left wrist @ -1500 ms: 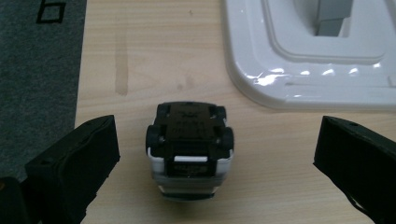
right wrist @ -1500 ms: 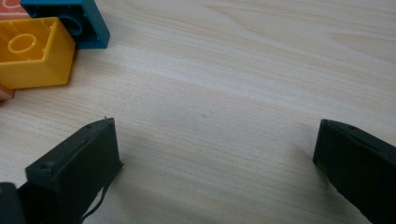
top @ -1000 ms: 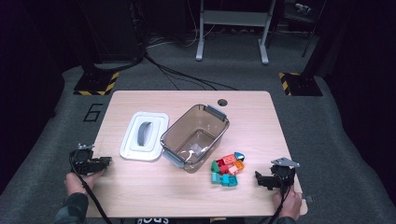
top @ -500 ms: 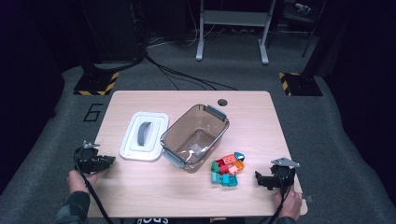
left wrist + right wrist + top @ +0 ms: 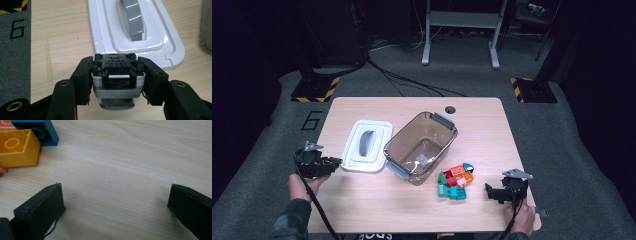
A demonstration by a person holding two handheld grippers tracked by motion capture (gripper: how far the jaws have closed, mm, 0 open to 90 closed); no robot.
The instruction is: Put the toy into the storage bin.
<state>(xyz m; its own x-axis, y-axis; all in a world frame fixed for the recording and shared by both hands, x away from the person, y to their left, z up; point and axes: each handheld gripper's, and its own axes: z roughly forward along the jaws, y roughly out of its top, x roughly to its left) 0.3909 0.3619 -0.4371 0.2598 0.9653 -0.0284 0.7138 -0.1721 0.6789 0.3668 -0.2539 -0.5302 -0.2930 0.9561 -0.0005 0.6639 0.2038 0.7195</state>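
Grippers: left gripper clamping a small device beside lid; right gripper wide, unladen.

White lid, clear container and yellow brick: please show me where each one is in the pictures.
white lid (image 5: pixel 367 146), high view, on its grey handle.
clear container (image 5: pixel 447 120), high view, on its far grey latch.
yellow brick (image 5: pixel 18 147), right gripper view, on its open underside.

Bright lit table, dark surroundings; close views soft.
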